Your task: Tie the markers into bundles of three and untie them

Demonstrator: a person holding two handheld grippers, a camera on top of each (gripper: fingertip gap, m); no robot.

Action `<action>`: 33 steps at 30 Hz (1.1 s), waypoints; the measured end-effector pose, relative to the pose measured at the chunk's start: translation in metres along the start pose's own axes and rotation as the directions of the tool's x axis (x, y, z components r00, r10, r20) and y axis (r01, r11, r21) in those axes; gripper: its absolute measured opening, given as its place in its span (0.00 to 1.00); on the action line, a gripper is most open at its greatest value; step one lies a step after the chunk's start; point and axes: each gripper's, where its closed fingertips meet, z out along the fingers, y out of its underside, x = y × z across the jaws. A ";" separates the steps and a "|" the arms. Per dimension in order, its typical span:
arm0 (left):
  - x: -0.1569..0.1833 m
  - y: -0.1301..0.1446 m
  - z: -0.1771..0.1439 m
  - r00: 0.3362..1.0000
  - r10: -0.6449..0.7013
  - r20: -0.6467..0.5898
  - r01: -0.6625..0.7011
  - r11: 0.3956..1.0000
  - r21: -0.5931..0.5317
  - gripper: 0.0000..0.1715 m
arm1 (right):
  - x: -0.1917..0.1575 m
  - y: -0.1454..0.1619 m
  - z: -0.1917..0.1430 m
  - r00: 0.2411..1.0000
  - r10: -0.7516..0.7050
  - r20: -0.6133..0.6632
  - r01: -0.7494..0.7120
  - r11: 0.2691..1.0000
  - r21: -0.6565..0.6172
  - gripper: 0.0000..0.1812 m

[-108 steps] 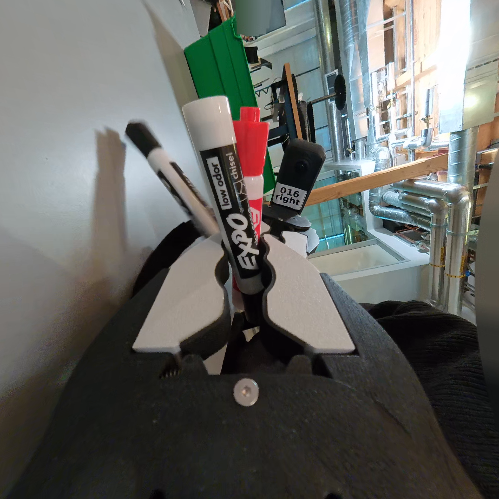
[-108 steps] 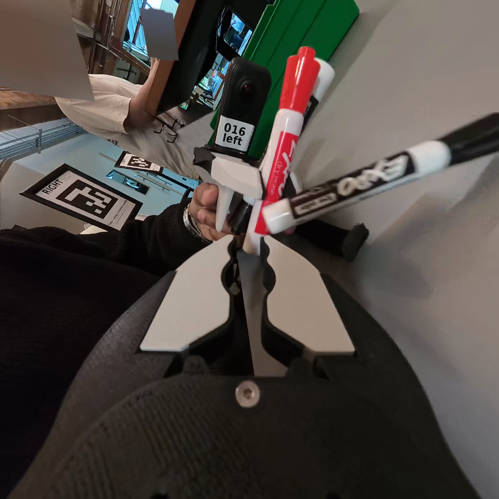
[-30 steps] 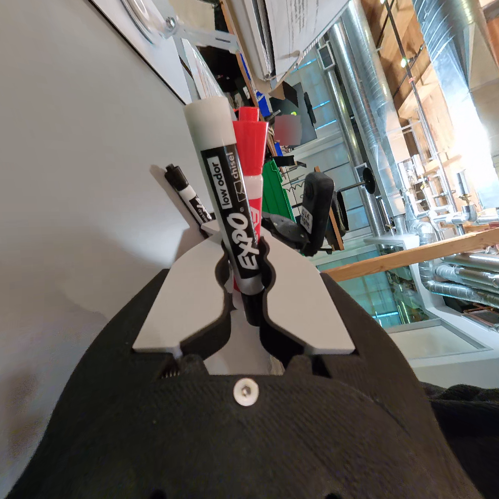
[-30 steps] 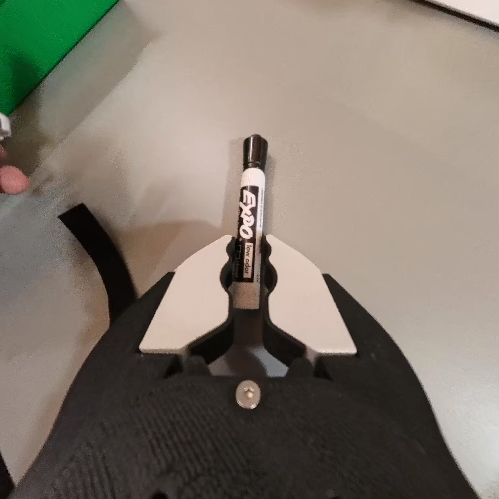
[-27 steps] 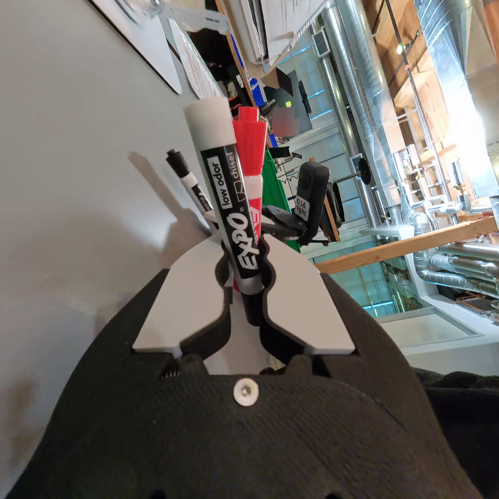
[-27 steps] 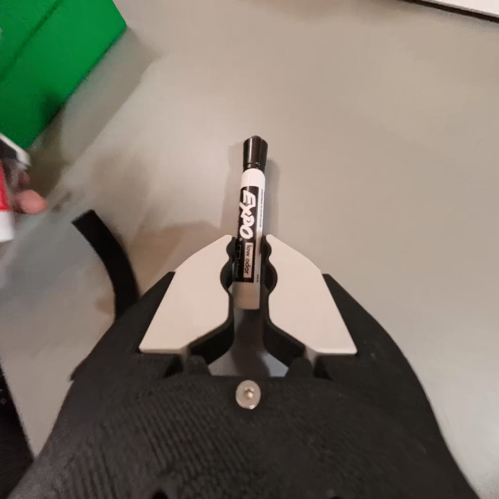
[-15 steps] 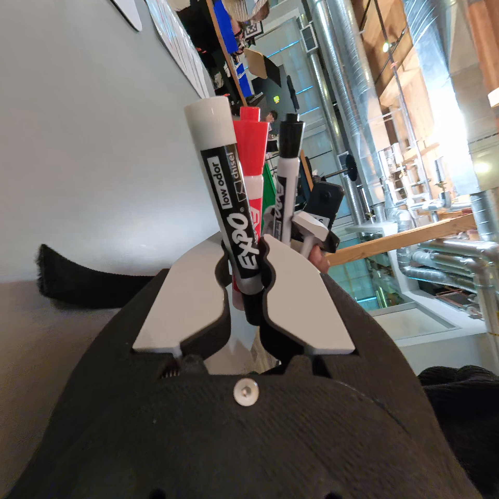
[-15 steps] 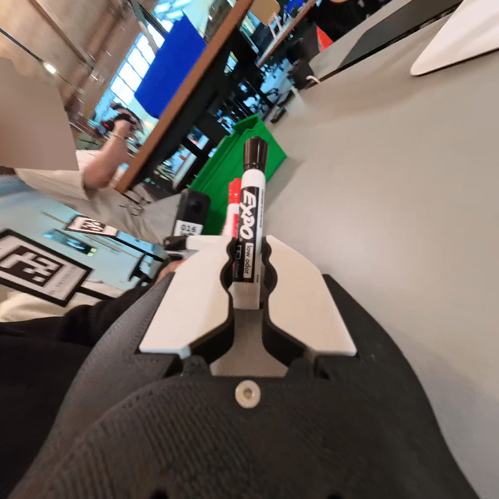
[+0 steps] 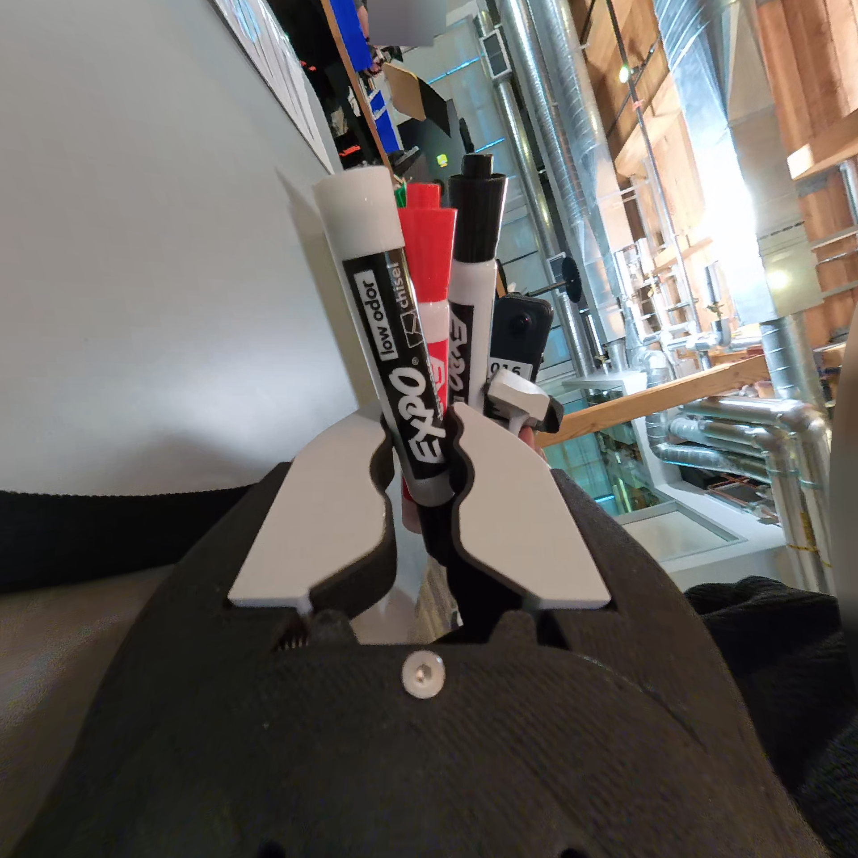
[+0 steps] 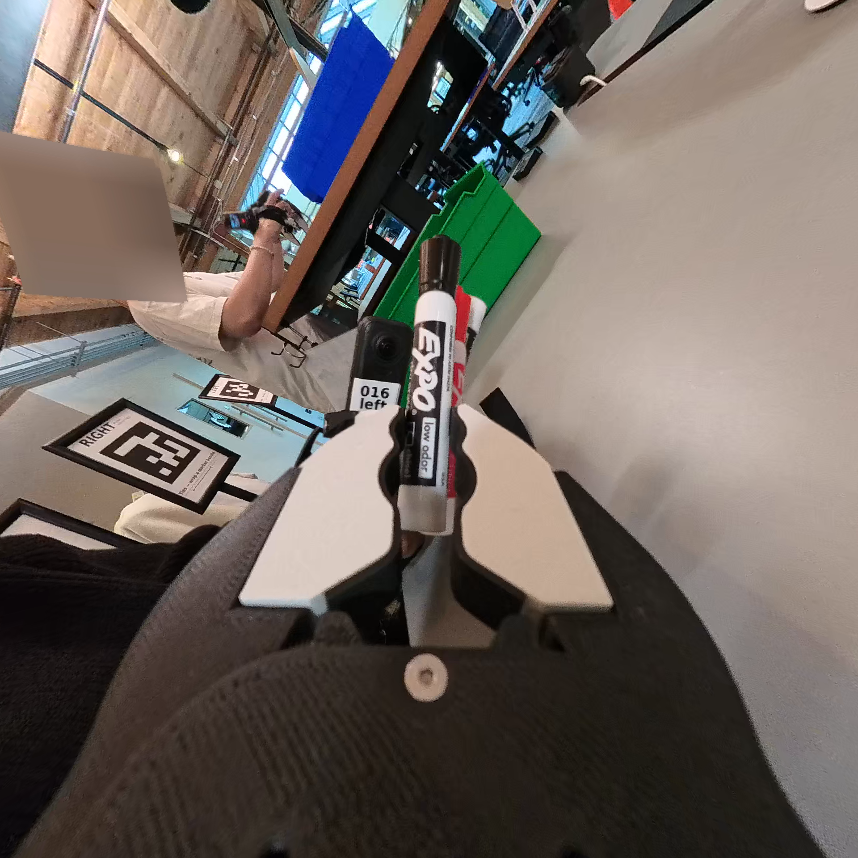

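The left gripper was clamped on two markers at once: a black marker with its white butt end up lay in the notch between the fingers, and a red marker sat pressed just behind it, both pointing forward out of the tips. Just to the right of that pair, touching or nearly touching the red one, stood a second black marker, cap up, so the three ran roughly parallel in a loose cluster. That third marker was carried by the right gripper, whose fingers were closed on the lower barrel with the black cap pointing away from the tips. From the right wrist view the red marker and the white end of the first one showed just beyond and to the right of the held marker.

A black strap lay flat on the grey table to the left of the left gripper, partly hidden by its body. Farther off, past the right gripper's tips, a green bin stood on the table. Beyond that, left of the tips, a person in a light shirt sat at another desk.
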 end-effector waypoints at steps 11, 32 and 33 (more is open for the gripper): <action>0.008 0.004 -0.002 0.998 -0.021 -0.053 0.019 0.999 -0.043 0.11 | -0.003 0.004 0.006 0.998 0.045 0.037 -0.045 0.999 0.008 0.10; 0.014 0.000 -0.005 0.997 0.014 -0.073 -0.016 0.999 -0.036 0.13 | -0.007 0.010 0.009 0.977 0.172 0.124 -0.171 0.985 -0.017 0.10; 0.015 0.000 -0.005 0.997 0.011 -0.075 -0.014 0.999 -0.037 0.13 | -0.007 0.010 0.009 0.974 0.184 0.131 -0.184 0.983 -0.017 0.10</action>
